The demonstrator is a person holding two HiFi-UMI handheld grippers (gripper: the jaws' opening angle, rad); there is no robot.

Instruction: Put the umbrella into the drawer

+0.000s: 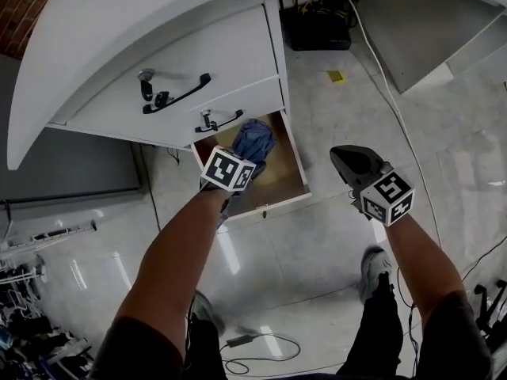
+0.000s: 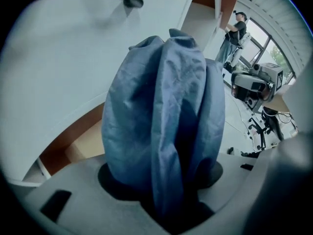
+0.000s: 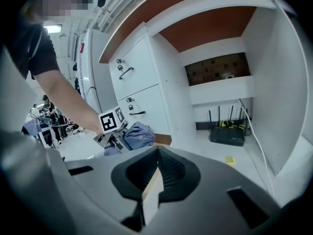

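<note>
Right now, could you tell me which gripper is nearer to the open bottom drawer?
Left. The left gripper holds the blue folded umbrella over the open drawer; the right gripper, shut and empty, hangs over the floor to the drawer's right.

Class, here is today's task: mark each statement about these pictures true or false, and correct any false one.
1. The left tongs grip a blue umbrella. True.
2. The right tongs hold the drawer handle. False: they are shut on nothing, out over the floor.
3. The bottom drawer is pulled open. True.
4. The umbrella lies released inside the drawer. False: the left tongs hold it at the drawer's opening.
5. The black router sits on top of the desk. False: it is under it.
</note>
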